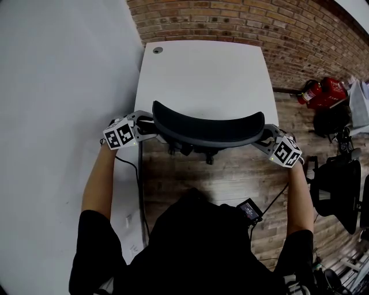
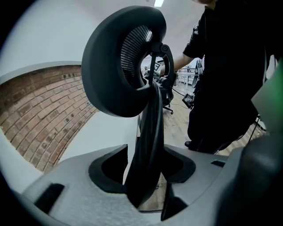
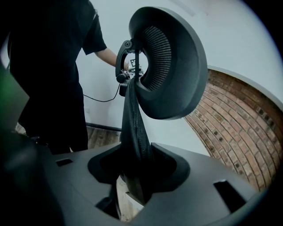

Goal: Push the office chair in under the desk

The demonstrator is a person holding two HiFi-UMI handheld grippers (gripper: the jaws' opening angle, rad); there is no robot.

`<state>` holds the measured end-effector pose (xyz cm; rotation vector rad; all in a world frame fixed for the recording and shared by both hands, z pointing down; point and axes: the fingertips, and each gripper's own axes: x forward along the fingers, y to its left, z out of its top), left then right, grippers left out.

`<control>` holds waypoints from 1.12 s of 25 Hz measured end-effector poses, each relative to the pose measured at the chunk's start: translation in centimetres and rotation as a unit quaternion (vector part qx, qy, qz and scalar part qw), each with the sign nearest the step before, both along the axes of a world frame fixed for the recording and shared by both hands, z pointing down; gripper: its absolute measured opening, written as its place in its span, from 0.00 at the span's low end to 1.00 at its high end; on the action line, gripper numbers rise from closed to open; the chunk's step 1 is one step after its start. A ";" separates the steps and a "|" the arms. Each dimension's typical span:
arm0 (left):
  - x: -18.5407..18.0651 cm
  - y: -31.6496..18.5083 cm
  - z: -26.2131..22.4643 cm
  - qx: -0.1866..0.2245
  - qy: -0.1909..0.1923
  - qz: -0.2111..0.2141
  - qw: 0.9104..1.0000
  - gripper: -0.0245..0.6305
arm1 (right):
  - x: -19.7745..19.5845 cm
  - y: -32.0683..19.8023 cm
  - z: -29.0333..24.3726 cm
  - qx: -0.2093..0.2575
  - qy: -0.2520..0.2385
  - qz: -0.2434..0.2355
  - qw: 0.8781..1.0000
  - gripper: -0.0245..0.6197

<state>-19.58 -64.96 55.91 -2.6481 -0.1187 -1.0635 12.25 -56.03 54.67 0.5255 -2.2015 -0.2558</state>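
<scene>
The office chair [image 1: 207, 125] stands right at the near edge of the white desk [image 1: 202, 75], which is at 12 o'clock from it. From above you mostly see the chair's curved top [image 1: 190, 118], black and bent like a banana. Under the curved top, at 6 o'clock, a few dark bits of the chair's lower part stick out over the wooden floor [image 1: 173, 178]. The seat cannot be seen. The left gripper [image 1: 149, 128] is at the 9 o'clock end of the curved top, and the right gripper [image 1: 264, 137] is at the 3 o'clock end. In the left gripper view, the left gripper [image 2: 146, 185] has its jaws quite wide, and they hold a thin black edge of the chair between them. In the right gripper view, the right gripper [image 3: 137, 176] does the same, with the black edge filling the gap between its jaws. A brick wall [image 1: 230, 17] is behind the desk at 12 o'clock. A white wall [image 1: 57, 69] is at 9 o'clock. Two red fire extinguishers [image 1: 323, 92] sit on the floor at 2 o'clock, well apart from the chair.
</scene>
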 end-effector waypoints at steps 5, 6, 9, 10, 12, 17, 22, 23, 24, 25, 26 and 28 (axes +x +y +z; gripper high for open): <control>-0.1 -0.4 0.8 0.004 -0.007 -0.013 1.000 0.35 | 0.0 -0.2 0.1 -0.007 -0.004 0.003 1.000 0.30; -0.1 -0.4 0.9 0.004 -0.008 -0.016 1.000 0.35 | -0.1 -0.2 0.1 -0.007 -0.005 0.005 1.000 0.30; -0.3 -0.4 1.3 0.008 -0.016 -0.026 0.999 0.35 | 0.0 -0.1 0.5 0.005 0.002 0.016 1.000 0.30; -0.4 -0.4 1.4 0.008 -0.018 -0.030 0.999 0.36 | 0.0 0.0 0.6 0.009 0.010 0.018 1.000 0.29; -0.6 -0.2 1.7 0.005 -0.018 -0.039 0.999 0.36 | 0.1 0.1 1.1 0.011 0.030 0.018 0.999 0.27; -0.6 0.5 0.7 0.006 -0.022 -0.036 0.999 0.38 | -0.1 1.0 0.7 0.005 0.050 0.015 0.999 0.29; -2.1 1.0 -1.9 0.018 -0.014 -0.043 0.999 0.38 | -0.7 1.7 -1.0 0.019 0.049 0.011 0.999 0.32; -2.1 1.2 -2.8 0.018 0.000 -0.046 0.999 0.38 | -0.8 1.9 -1.5 0.022 0.043 0.010 0.999 0.32; -2.1 1.4 -3.8 0.016 0.017 -0.052 0.998 0.38 | -1.0 2.1 -2.1 0.026 0.034 0.010 0.999 0.32; -2.1 1.6 -4.8 0.010 0.037 -0.060 0.997 0.38 | -1.1 2.4 -2.7 0.029 0.023 0.012 0.999 0.34; -2.2 1.7 -5.9 0.001 0.059 -0.069 0.996 0.38 | -1.2 2.6 -3.4 0.034 0.010 0.015 0.999 0.34; -2.6 1.9 -7.7 -0.018 0.095 -0.091 0.991 0.38 | -1.4 3.0 -5.1 0.045 -0.029 0.026 0.998 0.33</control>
